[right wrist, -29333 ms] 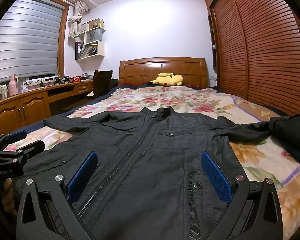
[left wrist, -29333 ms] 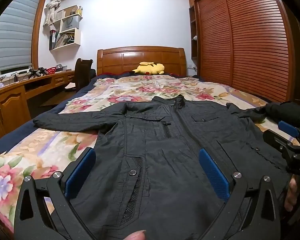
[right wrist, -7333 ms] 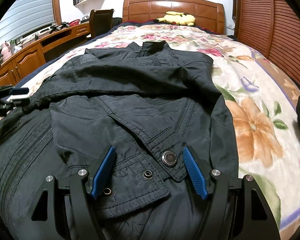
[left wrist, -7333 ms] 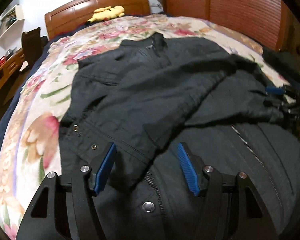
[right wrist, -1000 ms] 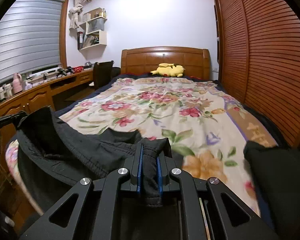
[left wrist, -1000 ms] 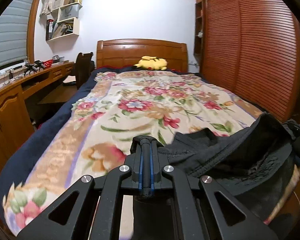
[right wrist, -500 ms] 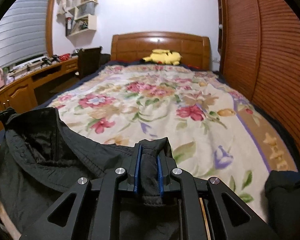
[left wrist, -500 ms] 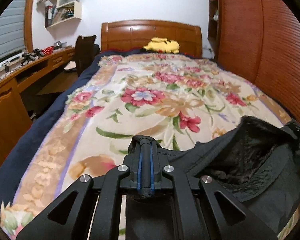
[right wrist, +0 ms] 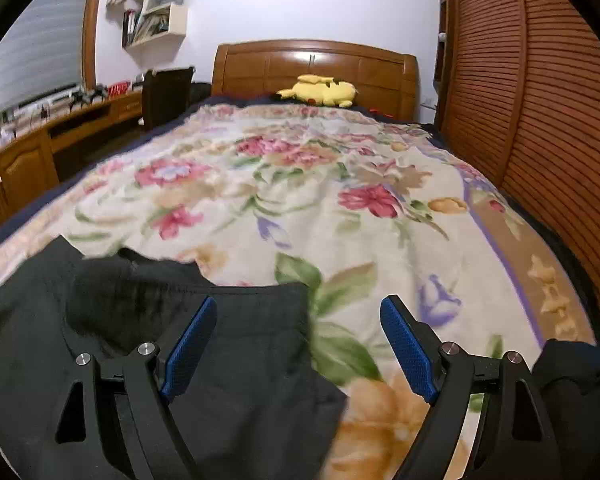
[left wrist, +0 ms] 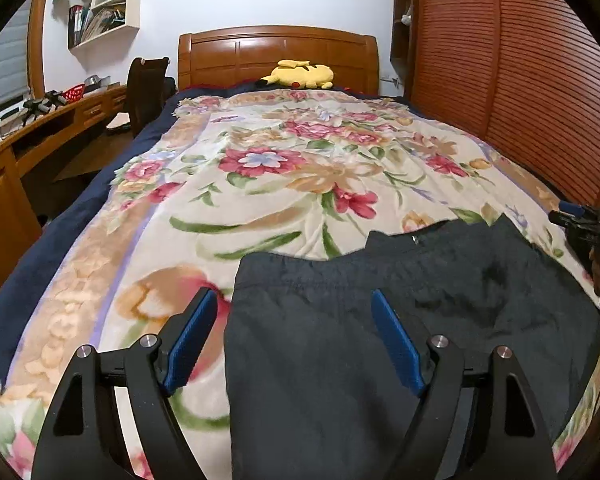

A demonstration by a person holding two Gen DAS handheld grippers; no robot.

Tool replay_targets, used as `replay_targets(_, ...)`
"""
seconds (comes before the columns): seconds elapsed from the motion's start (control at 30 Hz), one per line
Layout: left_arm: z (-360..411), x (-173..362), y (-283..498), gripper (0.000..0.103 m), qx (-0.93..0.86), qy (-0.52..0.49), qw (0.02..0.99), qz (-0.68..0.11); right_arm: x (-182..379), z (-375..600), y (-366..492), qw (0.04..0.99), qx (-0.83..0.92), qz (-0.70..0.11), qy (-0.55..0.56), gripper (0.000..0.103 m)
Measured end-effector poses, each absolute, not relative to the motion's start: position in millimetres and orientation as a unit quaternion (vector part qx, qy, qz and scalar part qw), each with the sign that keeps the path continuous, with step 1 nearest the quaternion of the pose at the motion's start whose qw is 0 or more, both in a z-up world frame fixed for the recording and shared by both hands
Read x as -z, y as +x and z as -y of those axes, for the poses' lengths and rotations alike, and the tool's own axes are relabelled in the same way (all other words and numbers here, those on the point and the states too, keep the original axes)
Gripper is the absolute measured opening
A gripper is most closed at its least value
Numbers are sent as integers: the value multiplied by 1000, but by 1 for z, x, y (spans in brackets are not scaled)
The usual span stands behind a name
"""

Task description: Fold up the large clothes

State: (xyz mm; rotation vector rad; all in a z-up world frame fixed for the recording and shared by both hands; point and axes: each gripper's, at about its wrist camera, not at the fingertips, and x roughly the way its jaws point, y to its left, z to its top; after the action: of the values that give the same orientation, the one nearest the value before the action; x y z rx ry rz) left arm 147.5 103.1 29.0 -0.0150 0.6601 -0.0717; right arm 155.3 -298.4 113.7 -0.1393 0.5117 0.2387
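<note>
**Op:** Through the left wrist camera, I had the left gripper (left wrist: 296,336) low over the near end of the floral bedspread (left wrist: 284,184). Its jaws were spreading, already wide, with the blue pads (left wrist: 190,336) touching nothing. The folded black jacket (left wrist: 400,320) lay flat on the bedspread's near part, its left edge running up between the two pads.

**Desk:** Anything else on that bedspread?

**Op:** A yellow plush toy (left wrist: 300,74) at its far end, against the wooden headboard (left wrist: 276,52). The right gripper (left wrist: 576,220) showed off the jacket's right side, near the bedspread's right edge.

**Desk:** And the right wrist camera?

**Op:** There I saw the right gripper (right wrist: 296,340) over the bedspread's (right wrist: 340,216) near end too, jaws likewise parting and wide, holding nothing. The jacket (right wrist: 120,320) covered the near left of the bedspread; its right corner sat between the pads. Another dark garment (right wrist: 576,392) lay at the bedspread's near right corner, apart from the jacket.
</note>
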Motion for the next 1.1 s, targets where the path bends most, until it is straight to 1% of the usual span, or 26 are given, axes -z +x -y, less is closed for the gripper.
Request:
replay_targets(0.13, -103, -23, 132, 80, 48, -17, 944, -327, -98, 303, 176, 943, -123, -301, -65, 84)
replay_targets(0.2, -101, -20, 127, 80, 49, -16, 943, -330, -90, 303, 189, 934, -130, -327, -58, 75)
replay_targets(0.43, -87, -13, 112, 80, 59, -7, 942, -331, -65, 303, 233, 907, -155, -390, -15, 61)
replay_targets(0.47, -84, -12, 110, 80, 62, -4, 942, -331, -62, 303, 238, 902, -163, -399, -8, 51)
replay_targets(0.5, -81, -11, 107, 80, 63, -3, 942, -331, -60, 302, 242, 897, -175, -407, -2, 35)
replay_targets(0.53, -79, -10, 106, 80, 65, -2, 941, -331, -60, 302, 245, 893, -186, -411, 1, 27)
replay_targets(0.57, -76, -10, 104, 80, 69, -1, 941, -331, -62, 299, 246, 893, -188, -408, -5, 15)
replay_targets(0.6, -74, -10, 103, 80, 71, 0, 941, -332, -63, 297, 247, 896, -189, -402, -14, 9)
replay_targets(0.67, -68, -10, 100, 80, 76, 1, 941, -330, -73, 294, 242, 908, -185, -375, -34, 6)
replay_targets(0.73, -61, -11, 96, 80, 79, 7, 942, -326, -84, 303, 236, 934, -132, -331, -38, 5)
replay_targets(0.77, -58, -11, 95, 80, 79, 10, 942, -325, -89, 310, 237, 940, -97, -326, -28, 5)
replay_targets(0.8, -55, -11, 95, 80, 78, 13, 942, -325, -92, 314, 239, 942, -73, -327, -18, 5)
replay_targets(0.93, -45, -8, 87, 80, 83, 17, 942, -326, -94, 299, 237, 938, -40, -337, -74, 6)
replay_targets(1.0, -40, -7, 82, 80, 85, 19, 941, -326, -100, 299, 229, 940, -31, -331, -75, 26)
replay_targets(1.03, -38, -7, 80, 80, 86, 19, 941, -326, -104, 302, 222, 943, -32, -322, -74, 32)
replay_targets(1.07, -36, -6, 76, 80, 90, 17, 941, -325, -107, 302, 214, 945, -42, -317, -68, 46)
replay_targets(1.1, -34, -5, 73, 80, 92, 15, 941, -325, -110, 302, 204, 947, -55, -312, -59, 56)
